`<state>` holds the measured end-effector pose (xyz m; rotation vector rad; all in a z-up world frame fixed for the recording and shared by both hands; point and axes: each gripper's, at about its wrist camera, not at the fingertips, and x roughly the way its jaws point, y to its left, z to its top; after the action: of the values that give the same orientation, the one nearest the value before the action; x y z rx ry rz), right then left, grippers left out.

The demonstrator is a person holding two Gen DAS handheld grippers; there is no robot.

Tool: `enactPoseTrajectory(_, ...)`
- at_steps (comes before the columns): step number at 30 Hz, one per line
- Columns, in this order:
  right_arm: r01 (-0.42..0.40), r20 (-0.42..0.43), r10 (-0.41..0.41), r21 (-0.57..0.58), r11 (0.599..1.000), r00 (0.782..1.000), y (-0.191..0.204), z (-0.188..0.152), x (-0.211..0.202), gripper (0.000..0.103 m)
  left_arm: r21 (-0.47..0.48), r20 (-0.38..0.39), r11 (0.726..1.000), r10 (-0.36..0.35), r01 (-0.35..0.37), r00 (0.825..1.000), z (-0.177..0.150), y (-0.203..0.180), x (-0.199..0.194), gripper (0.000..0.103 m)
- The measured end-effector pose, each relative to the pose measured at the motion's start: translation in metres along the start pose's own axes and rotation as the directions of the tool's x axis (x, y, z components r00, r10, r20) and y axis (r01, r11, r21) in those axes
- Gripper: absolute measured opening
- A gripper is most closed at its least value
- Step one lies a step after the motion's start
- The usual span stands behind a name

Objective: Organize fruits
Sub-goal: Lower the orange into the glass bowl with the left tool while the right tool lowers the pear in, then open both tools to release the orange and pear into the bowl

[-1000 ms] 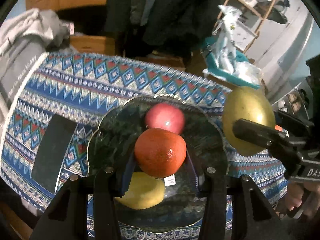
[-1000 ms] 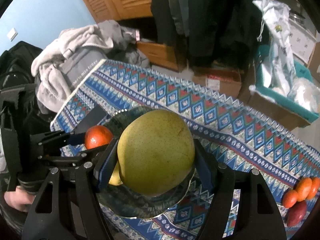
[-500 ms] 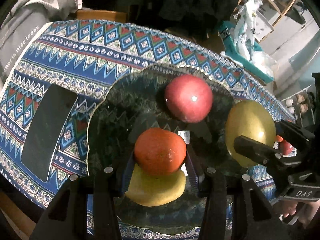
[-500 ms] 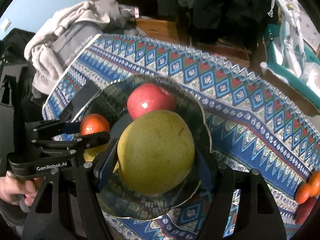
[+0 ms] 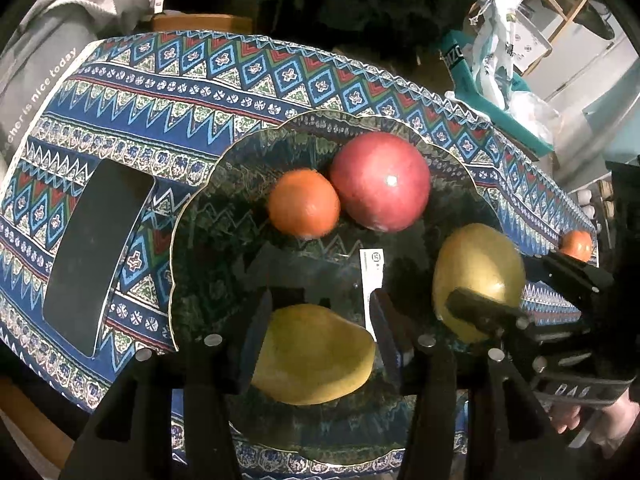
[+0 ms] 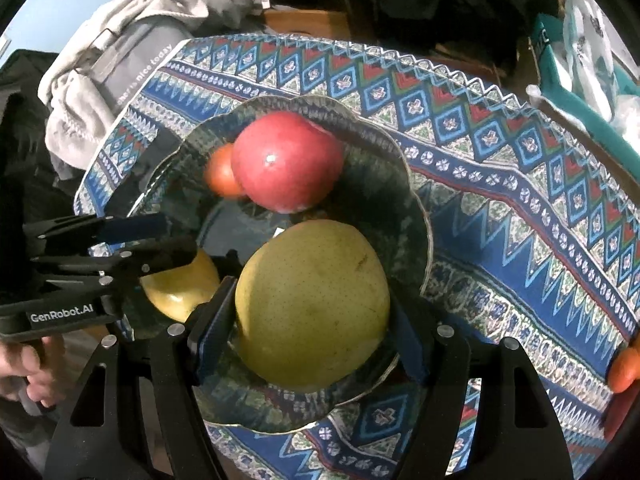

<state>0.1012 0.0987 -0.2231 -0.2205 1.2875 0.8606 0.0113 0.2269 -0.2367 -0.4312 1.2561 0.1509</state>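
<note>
A dark glass plate (image 5: pixel 200 216) (image 6: pixel 416 224) sits on the patterned tablecloth. On it lie a red apple (image 5: pixel 380 180) (image 6: pixel 286 160), an orange (image 5: pixel 303 203) (image 6: pixel 220 172) touching the apple, and a yellow mango (image 5: pixel 316 354) (image 6: pixel 180 290). My left gripper (image 5: pixel 316 312) (image 6: pixel 176 236) is open and empty, its fingers straddling the mango just above it. My right gripper (image 6: pixel 308 312) (image 5: pixel 520 292) is shut on a green-yellow pear (image 6: pixel 312 300) (image 5: pixel 478 276), held low over the plate's right side.
A black phone (image 5: pixel 94 252) lies on the cloth left of the plate. More oranges (image 6: pixel 624 364) (image 5: pixel 576 245) lie at the cloth's far right. A grey garment (image 6: pixel 120 56) hangs off the left end. A teal bin with bags (image 5: pixel 500 68) stands behind.
My left gripper has opened and let go of the orange, which now lies blurred beside the apple. The right gripper has lowered the pear toward the plate.
</note>
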Motion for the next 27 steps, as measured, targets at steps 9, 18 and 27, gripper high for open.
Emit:
enactPoseTrajectory(9, -0.037, 0.096, 0.034, 0.031, 0.999, 0.995, -0.007, 0.009, -0.035, 0.071, 0.005, 0.022, 1.0, -0.004, 0.004, 1.0, 0.0, -0.005, -0.015, 0.056)
enactPoseTrajectory(18, 0.057, 0.156, -0.055, -0.009, 0.998, 0.986, -0.004, 0.003, -0.073, 0.071, 0.057, 0.075, 0.998, -0.019, 0.015, 0.997, 0.001, -0.03, -0.039, 0.069)
enactPoseTrajectory(27, 0.144, 0.21, -0.137, -0.02, 0.989, 0.968, -0.006, -0.01, -0.113, 0.072, 0.165, 0.127, 0.986, -0.017, -0.004, 0.992, -0.004, -0.072, -0.058, 0.077)
